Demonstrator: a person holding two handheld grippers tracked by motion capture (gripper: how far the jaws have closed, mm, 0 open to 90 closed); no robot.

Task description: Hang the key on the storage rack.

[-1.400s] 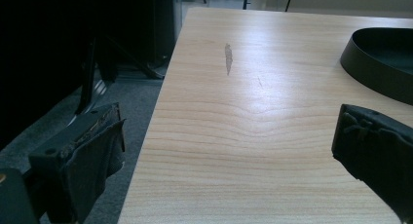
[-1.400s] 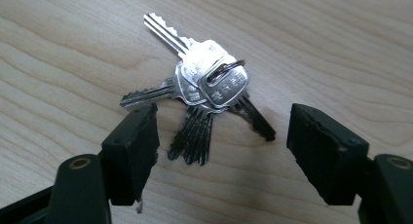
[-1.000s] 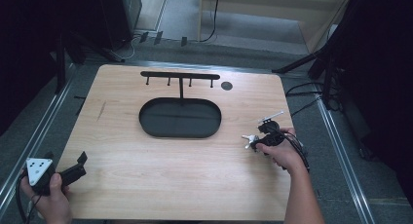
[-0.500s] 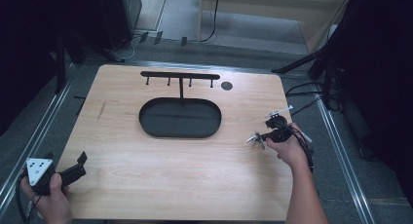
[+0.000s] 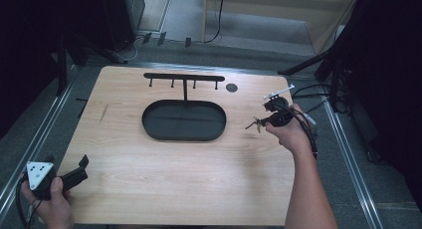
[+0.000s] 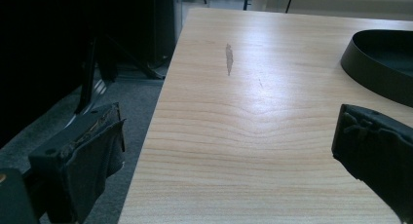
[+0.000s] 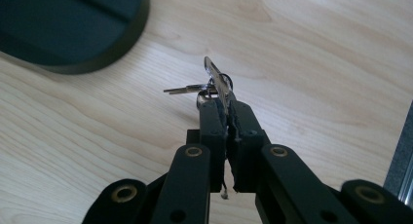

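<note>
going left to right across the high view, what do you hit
left gripper → scuff mark → black oval tray → small black disc → keys → right gripper

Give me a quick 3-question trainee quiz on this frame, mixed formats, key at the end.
1. True or false: the right gripper is shut on a bunch of keys.
2. Multiple choice: the left gripper is
A. over the black oval tray
B. at the near left corner of the wooden table, jaws apart and holding nothing
C. hooked on the black rack
3. Fill in: in the high view, the rack with its four pegs stands at the ____ side of the tray.

Key
1. True: its jaws are pressed together on the keys, beside the tray's right end.
2. B
3. far
</note>
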